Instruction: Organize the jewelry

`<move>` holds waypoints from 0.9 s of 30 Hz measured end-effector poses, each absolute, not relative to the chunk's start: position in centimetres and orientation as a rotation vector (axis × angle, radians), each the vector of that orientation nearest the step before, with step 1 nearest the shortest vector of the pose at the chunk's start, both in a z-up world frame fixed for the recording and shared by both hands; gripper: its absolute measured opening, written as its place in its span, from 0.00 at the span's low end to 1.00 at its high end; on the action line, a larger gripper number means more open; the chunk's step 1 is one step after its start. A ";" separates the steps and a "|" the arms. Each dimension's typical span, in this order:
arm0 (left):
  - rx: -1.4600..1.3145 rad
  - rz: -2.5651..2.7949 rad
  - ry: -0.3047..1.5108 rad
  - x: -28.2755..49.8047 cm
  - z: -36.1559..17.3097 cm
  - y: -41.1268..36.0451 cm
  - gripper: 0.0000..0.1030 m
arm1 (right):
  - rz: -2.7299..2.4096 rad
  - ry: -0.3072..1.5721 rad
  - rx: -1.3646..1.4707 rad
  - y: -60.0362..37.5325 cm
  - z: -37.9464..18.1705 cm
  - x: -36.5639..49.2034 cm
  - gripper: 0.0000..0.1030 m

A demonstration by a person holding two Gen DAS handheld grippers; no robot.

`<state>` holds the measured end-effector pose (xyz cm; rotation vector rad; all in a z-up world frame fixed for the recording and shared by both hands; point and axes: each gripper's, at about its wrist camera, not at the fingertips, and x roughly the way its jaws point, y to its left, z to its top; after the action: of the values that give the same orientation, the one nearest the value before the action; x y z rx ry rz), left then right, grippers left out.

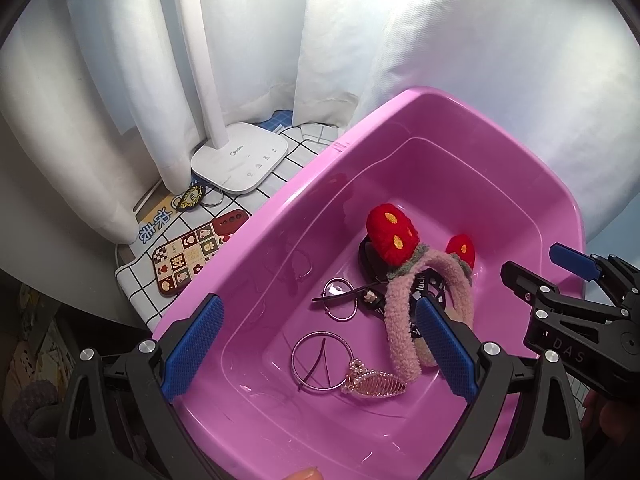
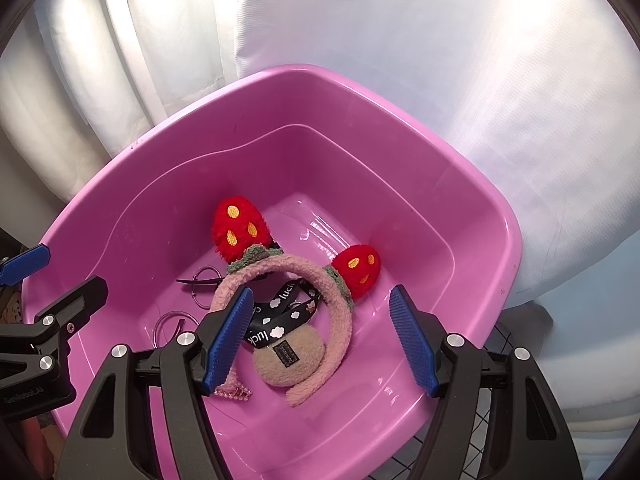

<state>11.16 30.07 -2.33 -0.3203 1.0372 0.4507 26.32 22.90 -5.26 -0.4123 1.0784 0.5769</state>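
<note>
Pink tub (image 2: 472, 216), frame centre, holds headband (image 2: 304, 280), hoops (image 1: 320, 354), comb clip (image 1: 374, 384), ribbon (image 2: 276, 316). Left gripper (image 1: 320, 350) and right gripper (image 2: 320, 340): jaws wide apart, empty, above tub. Collection apparently done; sorting possibly left.

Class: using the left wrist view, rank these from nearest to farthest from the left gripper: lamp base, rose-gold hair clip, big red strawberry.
From the left gripper:
1. Rose-gold hair clip, basin floor, between its fingers.
2. Big red strawberry, mid-basin on the headband.
3. Lamp base, outside the basin, far left.
</note>
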 end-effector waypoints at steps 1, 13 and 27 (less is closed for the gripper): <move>-0.321 0.451 1.037 11.2 -2.3 30.1 0.92 | 0.577 1.079 -0.412 22.9 -5.2 26.3 0.66; -0.321 0.453 1.036 11.1 -2.3 30.0 0.92 | 0.572 1.076 -0.414 22.9 -5.0 26.3 0.66; -0.314 0.444 1.042 11.4 -2.4 30.0 0.92 | 0.571 1.078 -0.412 22.8 -4.9 26.4 0.66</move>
<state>11.36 30.04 -2.39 -0.3138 1.0416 0.4440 26.43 22.85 -4.92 -0.4122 1.0785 0.5708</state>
